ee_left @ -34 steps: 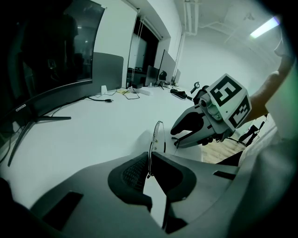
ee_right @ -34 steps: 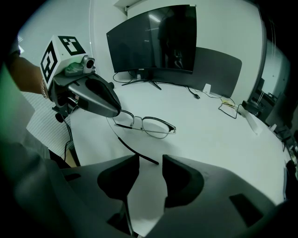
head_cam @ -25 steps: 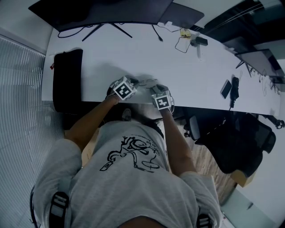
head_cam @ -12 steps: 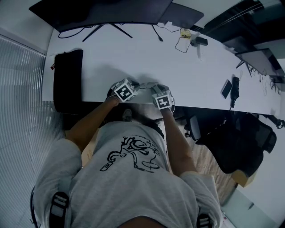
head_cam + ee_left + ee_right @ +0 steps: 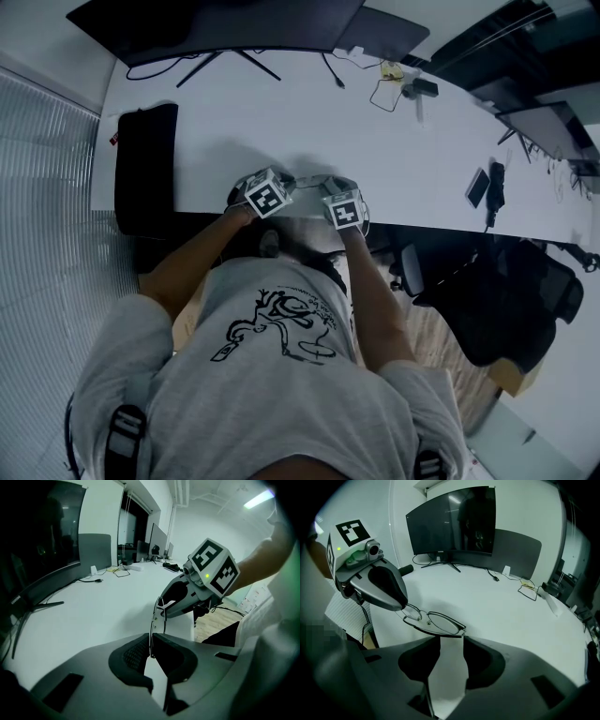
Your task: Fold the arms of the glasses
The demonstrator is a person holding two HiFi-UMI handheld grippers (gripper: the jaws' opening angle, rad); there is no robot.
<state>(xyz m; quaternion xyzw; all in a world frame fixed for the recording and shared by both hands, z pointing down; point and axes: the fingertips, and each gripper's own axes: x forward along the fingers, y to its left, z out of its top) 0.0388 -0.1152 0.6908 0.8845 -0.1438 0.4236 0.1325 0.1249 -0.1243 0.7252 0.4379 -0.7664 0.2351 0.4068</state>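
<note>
Left gripper (image 5: pixel 150 644) is clenched on one end of the glasses (image 5: pixel 436 622), which seem to hang just above the white desk (image 5: pixel 501 606) near its front edge. Right gripper (image 5: pixel 451 641) is spread wide, tips just short of the other lens end, nothing pinched. Risk: thin wire frame w/ a one-end grip, so pushing an arm may twist it, slip it out or bend it. Monitor (image 5: pixel 454 522) stands well back.
</note>
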